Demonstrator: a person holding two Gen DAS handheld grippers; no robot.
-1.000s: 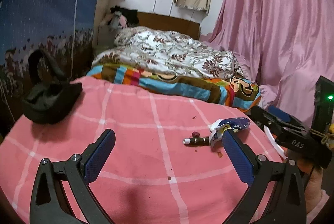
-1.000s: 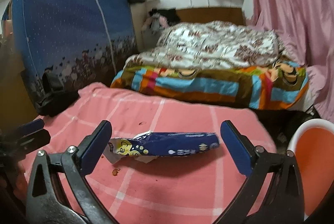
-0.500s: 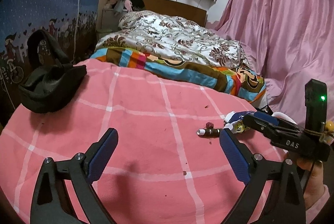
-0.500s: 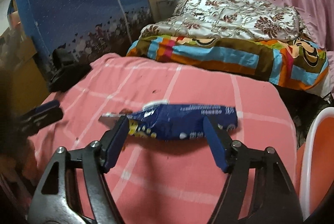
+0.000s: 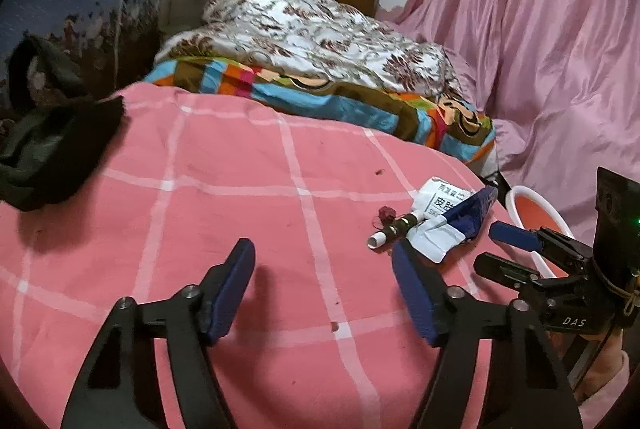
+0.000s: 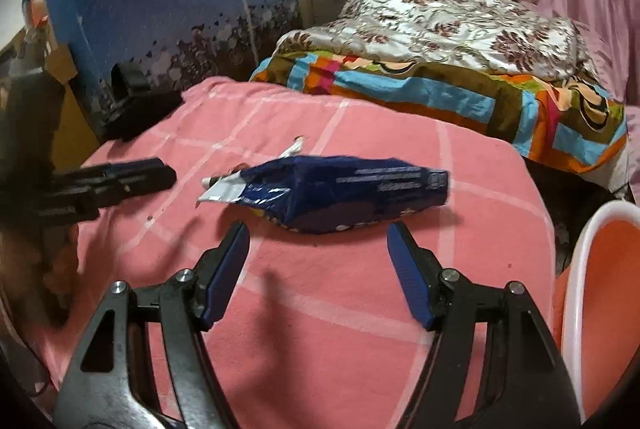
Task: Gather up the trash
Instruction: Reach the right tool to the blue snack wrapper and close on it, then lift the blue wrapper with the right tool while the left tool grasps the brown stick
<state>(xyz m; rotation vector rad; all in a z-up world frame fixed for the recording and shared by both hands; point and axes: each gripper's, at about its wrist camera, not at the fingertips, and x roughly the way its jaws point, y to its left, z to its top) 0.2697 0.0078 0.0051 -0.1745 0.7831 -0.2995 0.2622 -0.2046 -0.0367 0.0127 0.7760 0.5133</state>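
Trash lies in a small cluster toward the right-hand edge of the pink checked bedspread (image 5: 224,197), near the orange bin with a white rim (image 6: 596,293) that stands just off that edge. Largest of the cluster is a dark blue snack bag (image 6: 344,197), lying flat with its torn, silvery mouth pointing left in the right wrist view. Behind it, a white printed wrapper (image 5: 442,195) peeks out. A small tube with a white cap (image 5: 390,231) rests against the bag's open end, and a tiny dark red scrap (image 5: 383,213) sits just beside the tube.

Both tools are on the approach, so the pick-up step looks to be in hand rather than done. The right gripper (image 6: 318,261) hangs just short of the blue bag, its jaws apart with nothing between them and the bag not yet touched. The left gripper (image 5: 324,285) sits over bare bedspread, its jaws closing with nothing between them; its right finger comes close to the tube's capped end in the left wrist view, but contact cannot be made out.

Next, I judge, the right gripper needs to go forward and down until its pads straddle the bag's narrow width, then close and carry it across to the bin. Crinkly film may slip, so a bite on the bag's middle seems safest.
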